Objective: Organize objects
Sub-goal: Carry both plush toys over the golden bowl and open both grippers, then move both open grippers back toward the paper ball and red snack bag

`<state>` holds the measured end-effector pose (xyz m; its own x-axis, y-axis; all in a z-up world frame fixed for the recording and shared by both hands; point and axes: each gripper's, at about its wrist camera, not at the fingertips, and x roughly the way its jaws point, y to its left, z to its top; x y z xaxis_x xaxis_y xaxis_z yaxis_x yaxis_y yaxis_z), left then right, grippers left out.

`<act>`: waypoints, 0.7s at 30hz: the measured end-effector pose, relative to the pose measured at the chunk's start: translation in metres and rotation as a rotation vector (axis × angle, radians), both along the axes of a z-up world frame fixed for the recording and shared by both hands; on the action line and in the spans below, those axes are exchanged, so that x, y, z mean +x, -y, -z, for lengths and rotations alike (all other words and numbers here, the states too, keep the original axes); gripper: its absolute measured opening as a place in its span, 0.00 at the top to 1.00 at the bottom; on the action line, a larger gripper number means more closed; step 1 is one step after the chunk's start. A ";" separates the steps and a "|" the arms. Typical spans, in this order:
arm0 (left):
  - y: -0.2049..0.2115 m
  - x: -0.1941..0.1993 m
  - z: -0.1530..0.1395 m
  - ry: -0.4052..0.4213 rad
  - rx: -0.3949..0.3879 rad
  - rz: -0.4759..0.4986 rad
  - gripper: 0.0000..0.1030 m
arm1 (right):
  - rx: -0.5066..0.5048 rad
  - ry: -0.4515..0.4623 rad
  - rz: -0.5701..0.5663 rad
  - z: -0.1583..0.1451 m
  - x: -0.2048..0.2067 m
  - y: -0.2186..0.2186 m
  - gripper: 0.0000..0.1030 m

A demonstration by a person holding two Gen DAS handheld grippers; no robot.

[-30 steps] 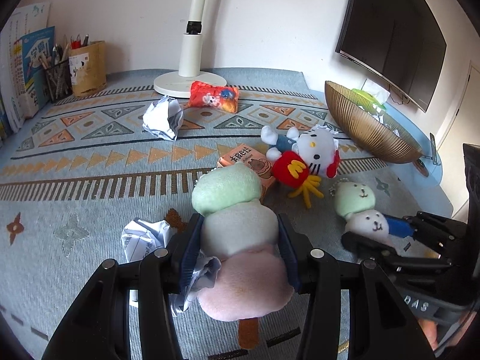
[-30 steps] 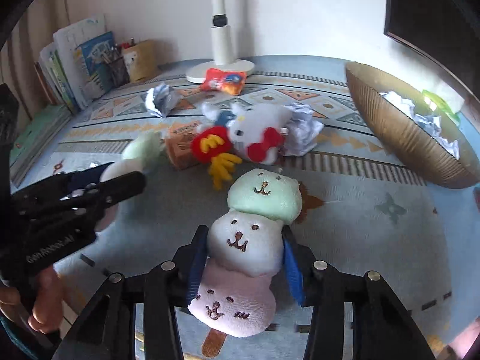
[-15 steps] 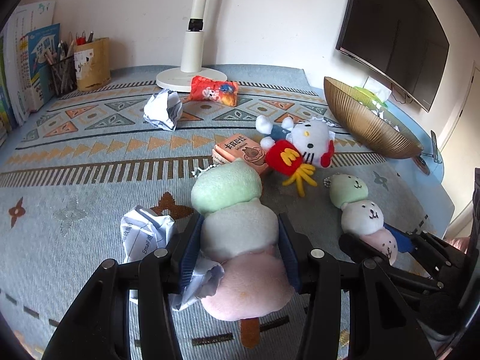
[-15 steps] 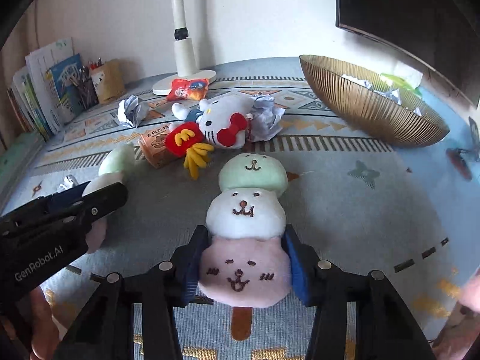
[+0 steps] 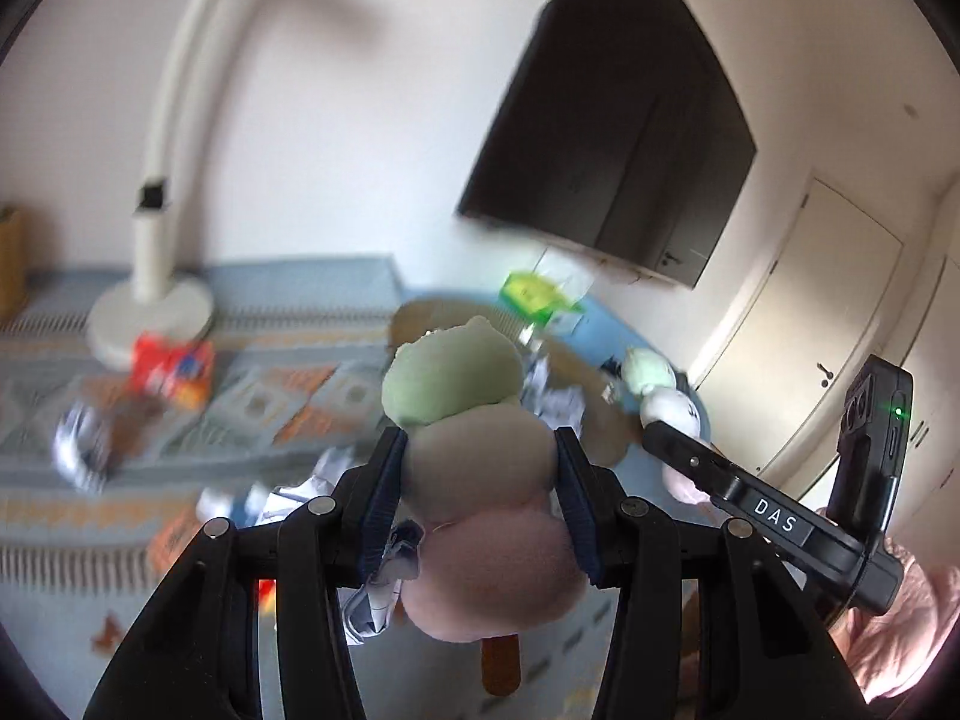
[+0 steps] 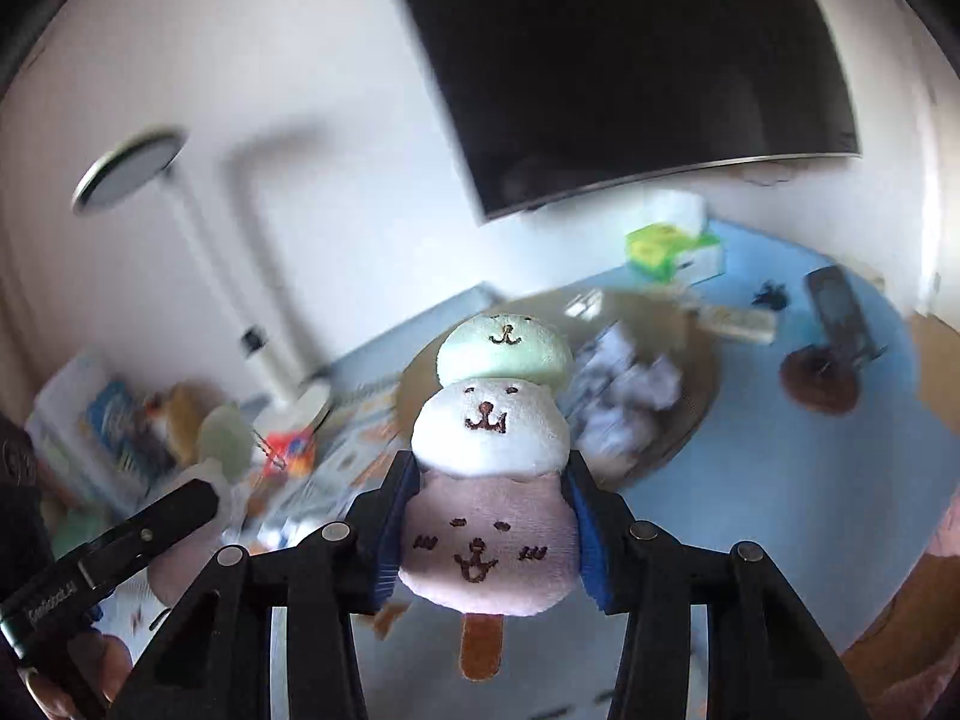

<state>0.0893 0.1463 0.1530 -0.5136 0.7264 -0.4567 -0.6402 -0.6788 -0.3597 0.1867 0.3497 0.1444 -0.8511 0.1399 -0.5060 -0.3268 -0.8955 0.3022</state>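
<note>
My left gripper (image 5: pixel 480 498) is shut on a dango plush (image 5: pixel 474 456) of green, white and pink balls on a brown stick, seen from its back and held up in the air. A scrap of crumpled paper (image 5: pixel 384 576) hangs by its left finger. My right gripper (image 6: pixel 489 516) is shut on a second dango plush (image 6: pixel 489 450) with drawn faces, also lifted. Each gripper shows in the other's view: the right one (image 5: pixel 690 450) with its plush, the left one (image 6: pixel 180 504) with its plush. Both views are blurred.
A brown bowl (image 6: pixel 690 420) holding crumpled paper (image 6: pixel 630 390) lies beyond the plushes. A white lamp base (image 5: pixel 150 312), a red snack bag (image 5: pixel 174 372), a paper ball (image 5: pixel 84 444), a green box (image 6: pixel 660 246) and a dark wall screen (image 5: pixel 612 138) are around.
Both grippers have risen from the patterned mat with their plushes and tilted upward and right, toward the bowl. The Kitty plush and the orange box have dropped out of clear view.
</note>
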 end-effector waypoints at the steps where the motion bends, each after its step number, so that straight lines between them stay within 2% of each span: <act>1: -0.016 -0.008 -0.007 -0.008 0.004 0.023 0.55 | -0.017 -0.010 0.023 -0.007 -0.004 -0.016 0.55; 3: -0.049 -0.027 -0.018 -0.028 0.017 0.056 0.55 | -0.031 -0.014 0.052 -0.015 -0.018 -0.040 0.54; 6: -0.083 -0.048 -0.015 -0.063 -0.004 0.001 0.49 | -0.057 0.011 0.080 -0.016 -0.044 -0.068 0.52; 7: -0.091 -0.057 -0.010 -0.056 -0.003 -0.012 0.37 | -0.061 0.021 0.073 -0.013 -0.057 -0.075 0.49; 8: -0.098 -0.065 -0.004 -0.040 -0.004 -0.015 0.17 | -0.059 0.032 0.051 -0.010 -0.070 -0.081 0.36; 9: -0.104 -0.072 0.003 -0.024 -0.010 -0.023 0.08 | -0.058 0.047 0.028 -0.004 -0.080 -0.086 0.29; 10: -0.107 -0.077 0.010 -0.015 -0.012 -0.030 0.05 | -0.059 0.074 0.030 0.004 -0.089 -0.091 0.26; 13: -0.097 -0.075 0.019 0.000 -0.021 -0.013 0.05 | -0.068 0.120 0.044 0.021 -0.094 -0.097 0.26; 15: -0.075 -0.063 0.015 -0.037 -0.017 -0.029 0.05 | -0.064 0.101 0.020 0.023 -0.086 -0.090 0.26; 19: -0.018 -0.041 0.000 -0.099 -0.002 -0.134 0.05 | 0.084 0.010 -0.073 0.003 -0.070 -0.033 0.26; 21: 0.023 -0.027 -0.007 -0.118 0.040 -0.205 0.04 | 0.148 -0.033 -0.138 -0.007 -0.067 0.000 0.21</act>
<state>0.0621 0.1235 0.1604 -0.7005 0.6176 -0.3577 -0.5294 -0.7858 -0.3199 0.1195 0.3498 0.1517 -0.8833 0.0913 -0.4598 -0.1899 -0.9665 0.1728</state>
